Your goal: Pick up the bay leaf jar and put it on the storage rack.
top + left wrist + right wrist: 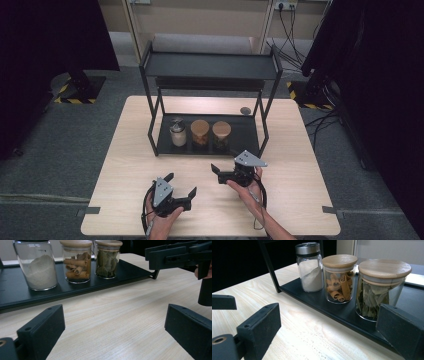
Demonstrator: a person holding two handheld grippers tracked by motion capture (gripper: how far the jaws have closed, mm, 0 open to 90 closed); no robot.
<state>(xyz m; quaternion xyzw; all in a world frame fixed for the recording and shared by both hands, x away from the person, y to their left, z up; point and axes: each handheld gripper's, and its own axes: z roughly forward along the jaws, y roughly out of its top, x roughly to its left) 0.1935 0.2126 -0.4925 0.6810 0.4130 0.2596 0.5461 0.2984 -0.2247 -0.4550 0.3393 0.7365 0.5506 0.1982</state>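
Nothing lifted yet: three jars wait on the rack's bottom tray.

The bay-leaf jar [382,290] stands at the right end of the row on the black rack's lower tray [245,131], lid on, untouched; it is the jar closest to my right gripper [224,172], whose jaws stand wide with nothing between them, just in front of the tray's front edge. Beside that jar to the left stands the cinnamon jar [340,277], then the white-powder jar [310,267], both closed and in place. My left gripper [181,186] rests farther from the rack, over bare desk [125,150], jaws also wide and empty. I judge that the reach, the grip and the move are all left to do.
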